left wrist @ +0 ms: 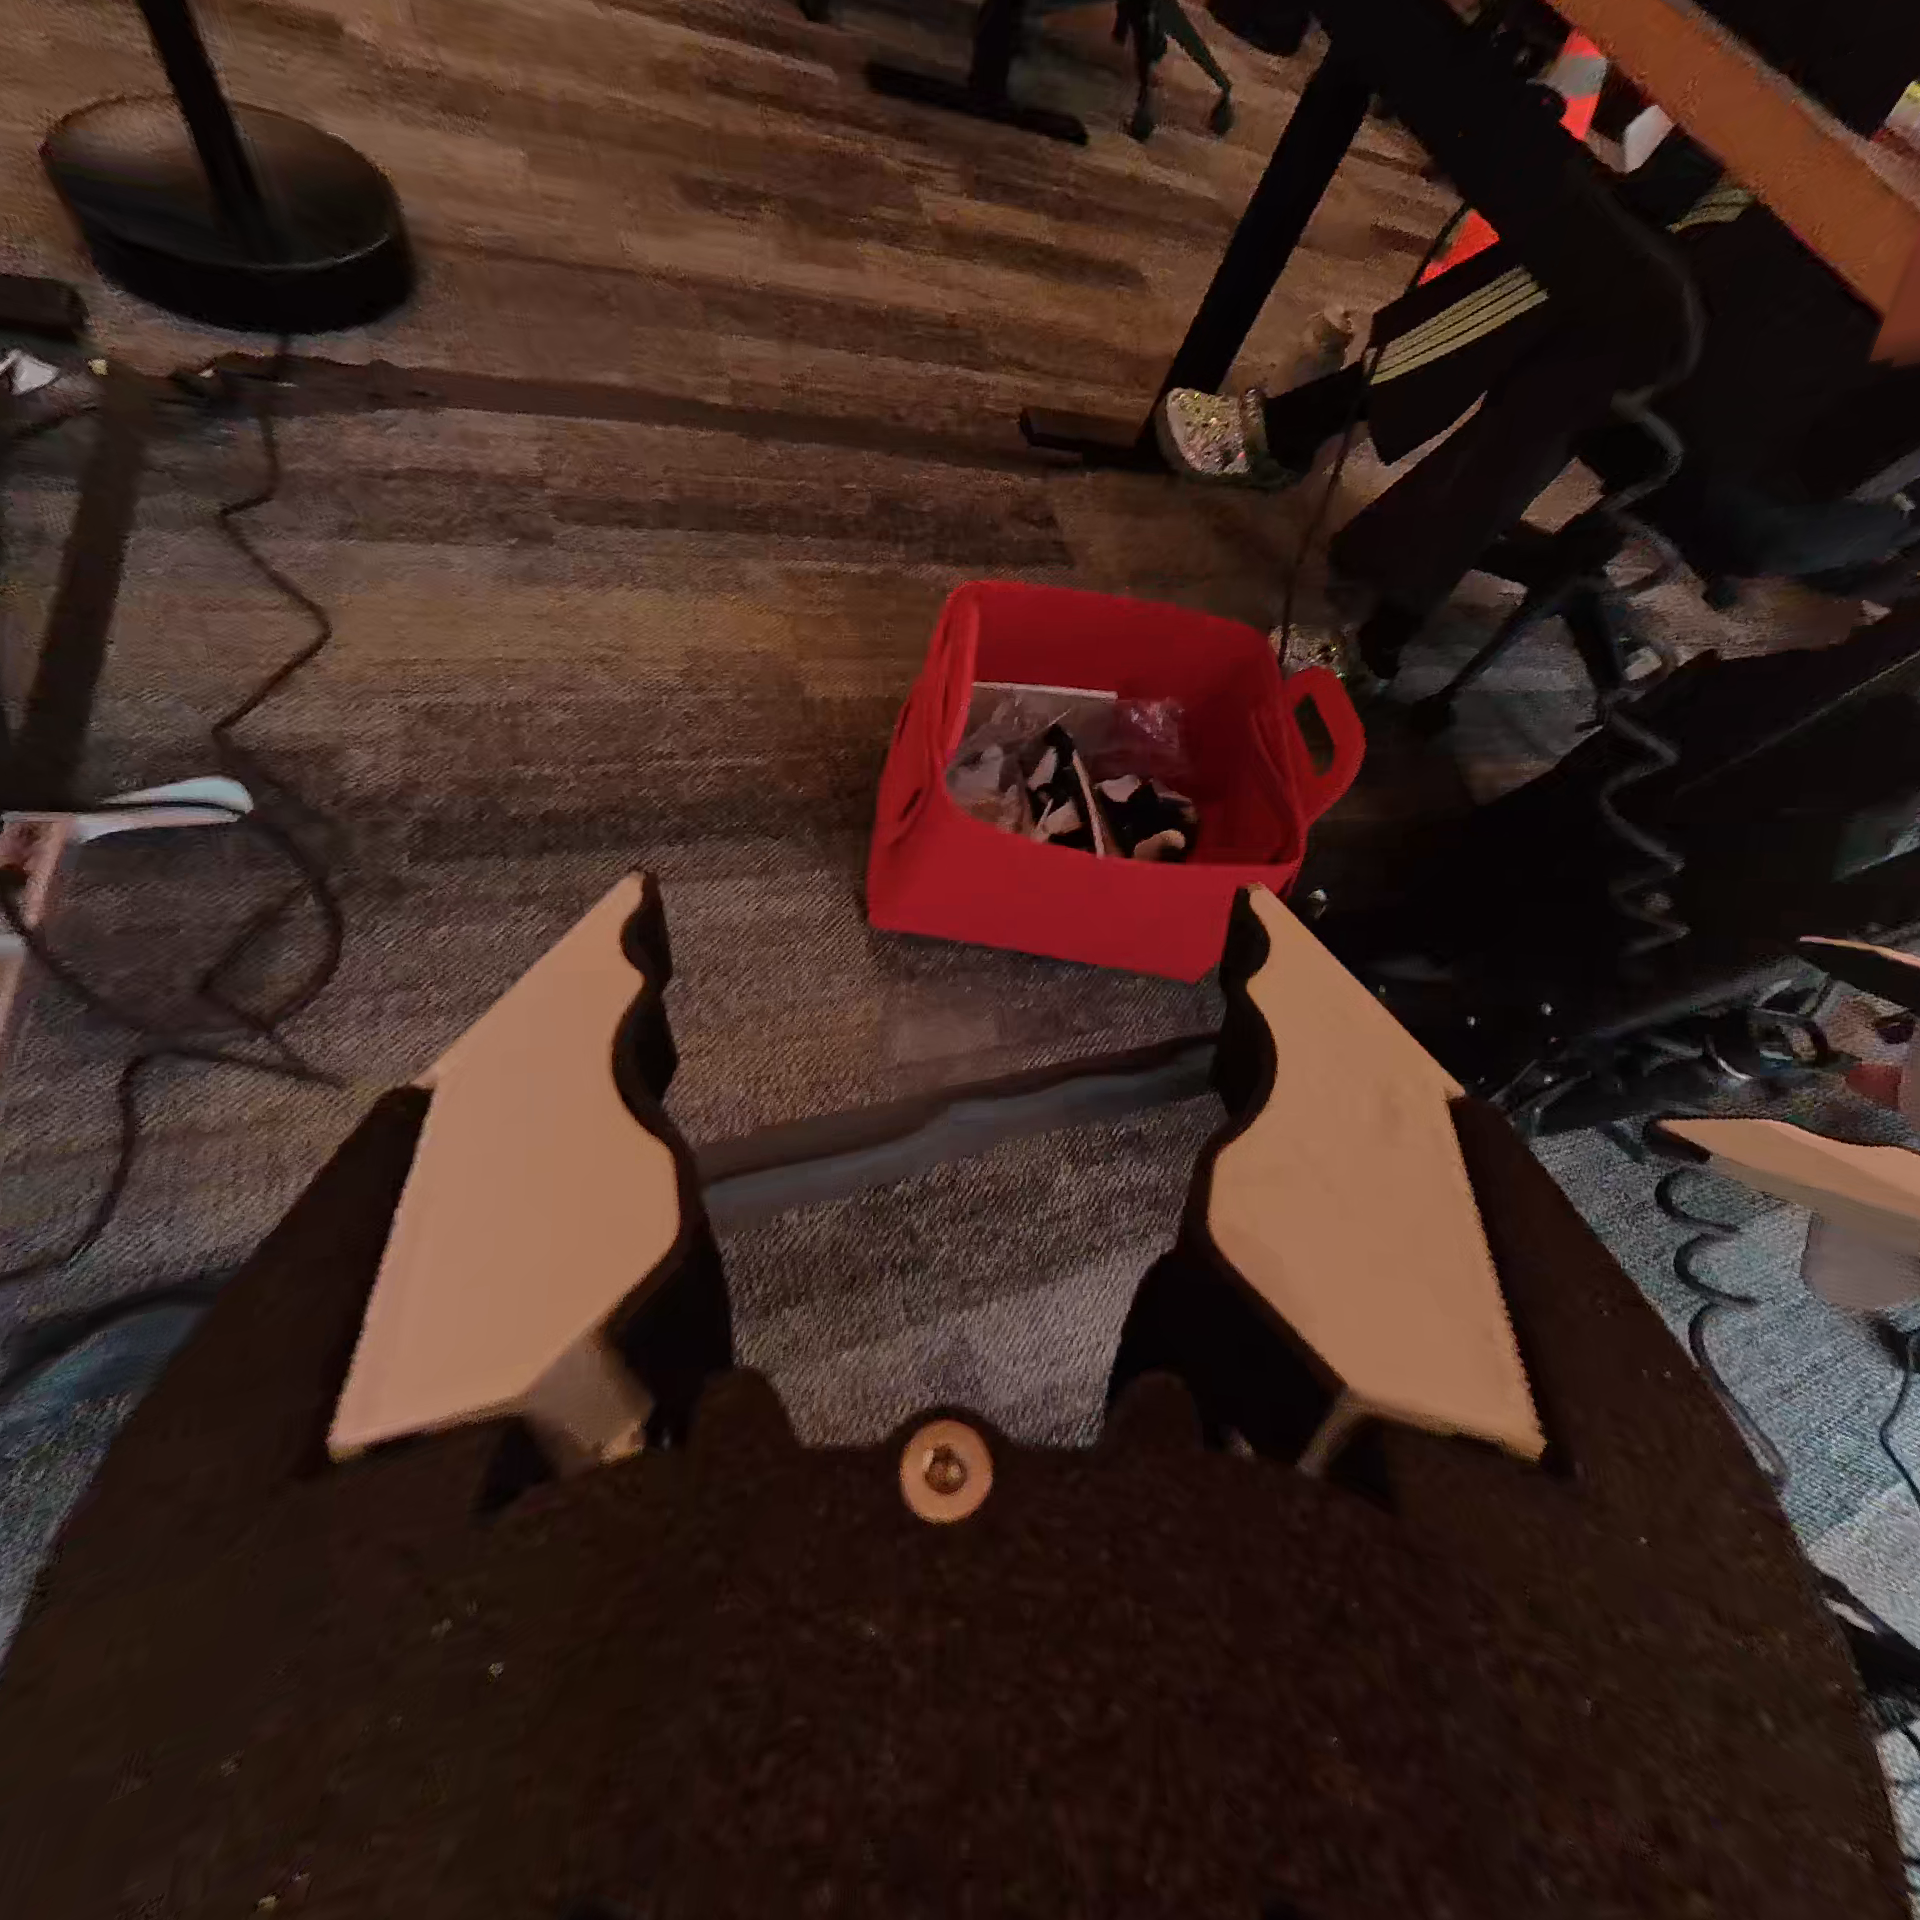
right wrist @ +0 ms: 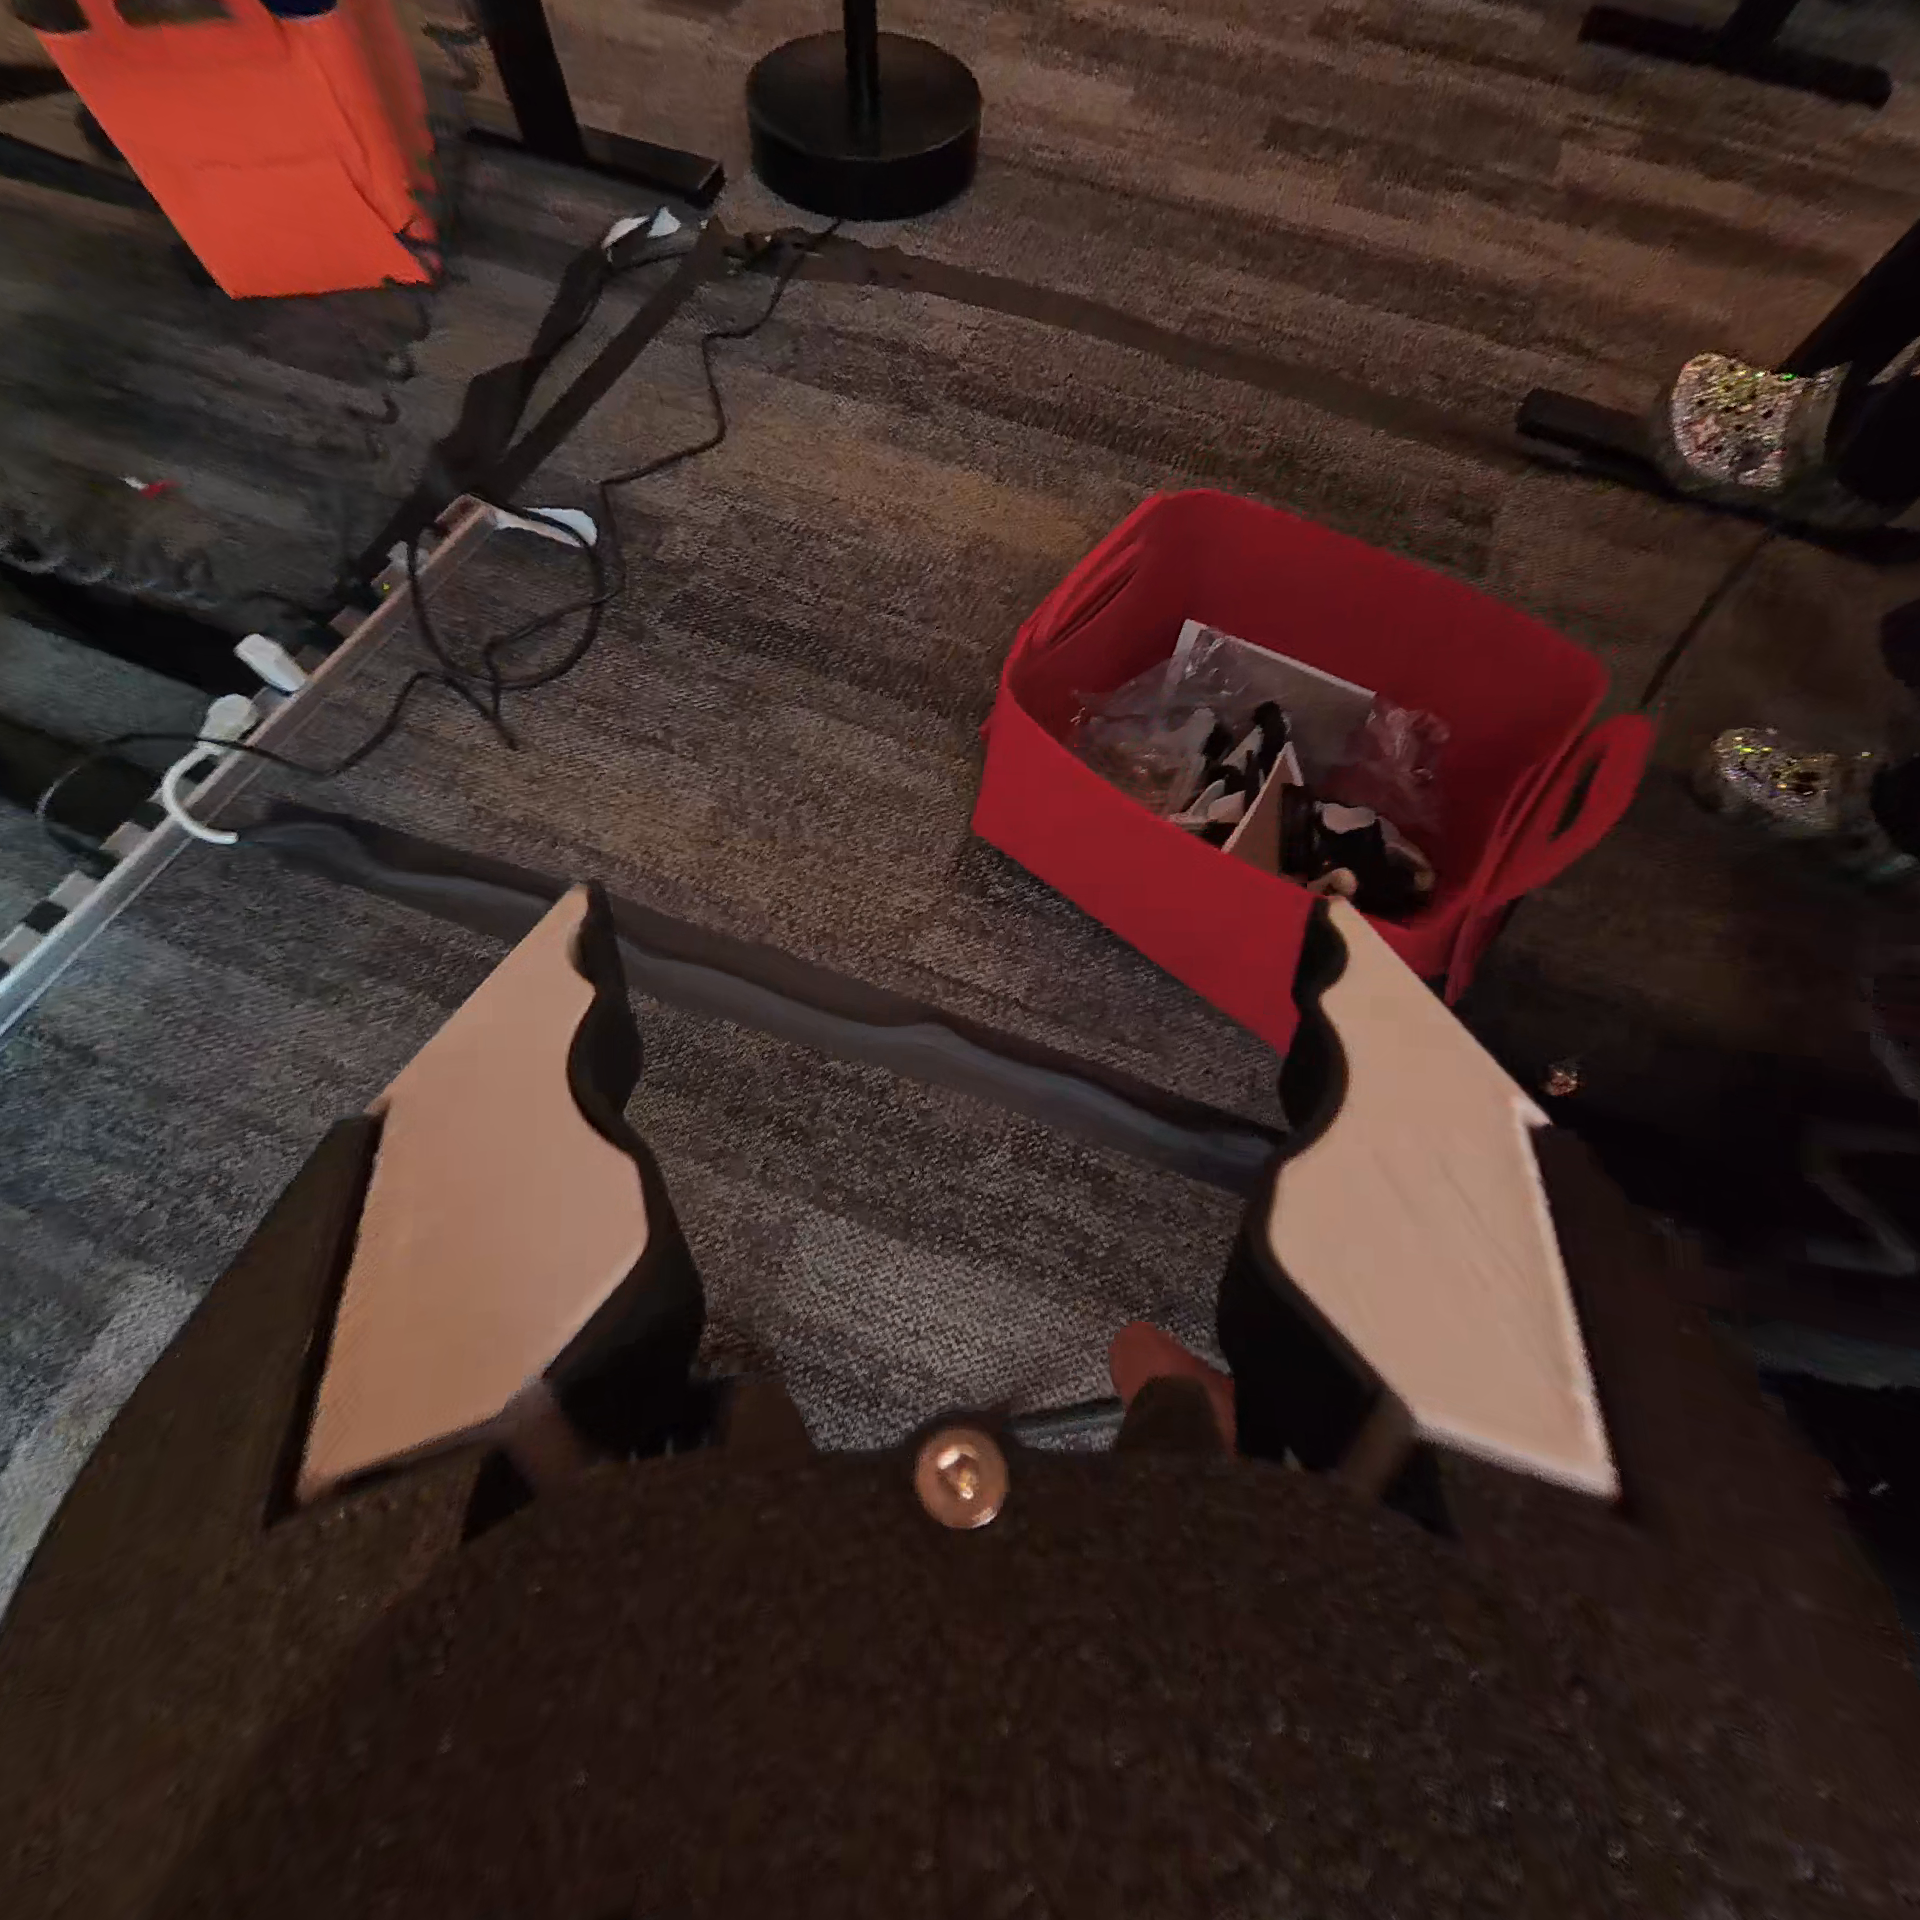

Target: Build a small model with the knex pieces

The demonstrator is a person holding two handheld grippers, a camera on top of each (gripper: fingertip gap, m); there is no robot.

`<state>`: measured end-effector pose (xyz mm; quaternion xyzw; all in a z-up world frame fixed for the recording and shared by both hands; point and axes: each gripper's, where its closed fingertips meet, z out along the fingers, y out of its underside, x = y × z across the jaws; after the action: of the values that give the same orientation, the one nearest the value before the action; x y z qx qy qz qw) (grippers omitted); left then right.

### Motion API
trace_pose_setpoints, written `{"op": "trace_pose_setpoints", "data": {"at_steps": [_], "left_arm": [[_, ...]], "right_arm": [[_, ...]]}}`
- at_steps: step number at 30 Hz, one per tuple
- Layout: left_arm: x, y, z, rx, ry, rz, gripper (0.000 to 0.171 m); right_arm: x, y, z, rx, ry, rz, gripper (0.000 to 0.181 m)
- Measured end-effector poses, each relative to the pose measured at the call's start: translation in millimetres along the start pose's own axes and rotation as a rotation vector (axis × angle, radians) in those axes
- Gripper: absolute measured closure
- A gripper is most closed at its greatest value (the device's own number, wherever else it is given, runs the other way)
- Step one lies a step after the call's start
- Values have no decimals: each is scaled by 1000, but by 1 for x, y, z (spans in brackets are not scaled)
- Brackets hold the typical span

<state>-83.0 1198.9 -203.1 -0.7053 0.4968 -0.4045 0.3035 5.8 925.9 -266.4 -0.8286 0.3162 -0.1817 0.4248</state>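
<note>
Left gripper hangs above the grey carpet, its 2 jaws spread wide, nothing between them. Red felt basket sits on the carpet just beyond its right fingertip, holding clear plastic bags and black-and-white scraps; handle flops out on the right side.

Right gripper likewise gaping wide and empty over the carpet. Same red basket lies far right of it, the near corner behind the right finger. Black cables and a white power strip to the left; orange bag far left; round black stand base far centre. 2 glittery shoes far right.
</note>
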Motion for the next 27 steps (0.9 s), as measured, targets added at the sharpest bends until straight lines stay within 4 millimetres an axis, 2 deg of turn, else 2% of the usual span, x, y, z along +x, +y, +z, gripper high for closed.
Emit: {"op": "trace_pose_setpoints", "data": {"at_steps": [3,6,9,13,15,18,21,27], "left_arm": [[12,-39,65,7,53,29,67],[14,-61,122,-13,96,51,67],[12,-69,179,-59,147,93,67],[7,-67,261,-134,244,135,69],[0,-69,294,-173,277,172,72],[-18,-73,333,-212,302,189,73],[-34,-74,361,-245,312,203,73],[-44,-86,396,-251,321,203,73]], "right_arm": [[37,-17,28,-18,38,28,56],[63,-27,52,-45,72,76,57],[83,-34,78,-74,108,122,58],[107,-37,120,-123,166,204,61],[113,-37,143,-145,181,246,62],[118,-39,176,-175,189,279,62],[121,-43,200,-193,195,308,61],[128,-50,227,-213,196,326,61]]}}
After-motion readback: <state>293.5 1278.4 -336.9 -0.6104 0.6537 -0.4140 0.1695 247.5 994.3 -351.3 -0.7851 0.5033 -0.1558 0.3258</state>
